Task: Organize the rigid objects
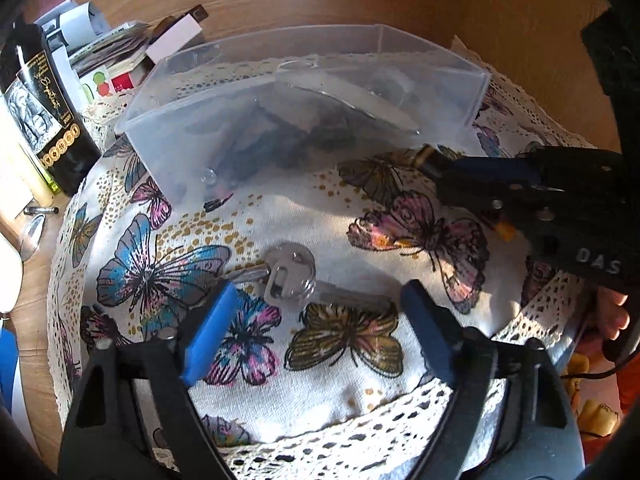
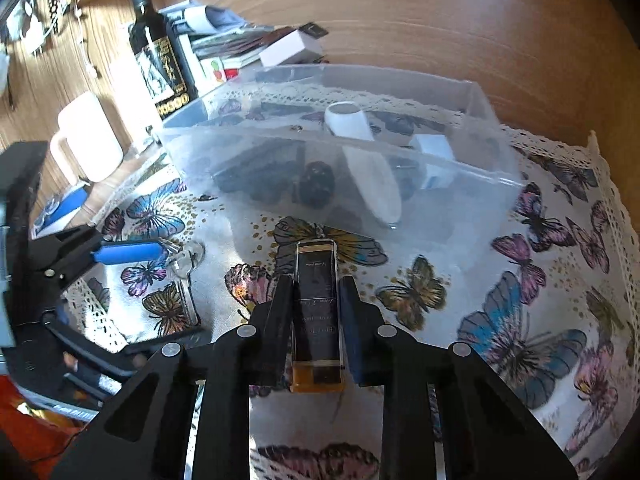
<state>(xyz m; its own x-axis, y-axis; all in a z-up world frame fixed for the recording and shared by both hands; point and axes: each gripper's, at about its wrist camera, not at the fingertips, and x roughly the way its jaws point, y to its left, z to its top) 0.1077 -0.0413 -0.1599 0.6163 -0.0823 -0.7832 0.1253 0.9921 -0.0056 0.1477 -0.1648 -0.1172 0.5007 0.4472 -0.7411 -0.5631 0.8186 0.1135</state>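
Right gripper (image 2: 316, 300) clamps a dark bottle (image 2: 317, 312) lying on the butterfly cloth (image 1: 320, 216), just in front of the clear bin (image 1: 304, 92). Left gripper (image 1: 316, 304) is open, its fingers either side of a key (image 1: 292, 280) on the cloth, not pressing it.

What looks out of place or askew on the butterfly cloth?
Nothing damaged or spilled. One clear-headed metal key lies loose on the butterfly-print tablecloth, outside the clear plastic bin, between the open left claw's fingers.
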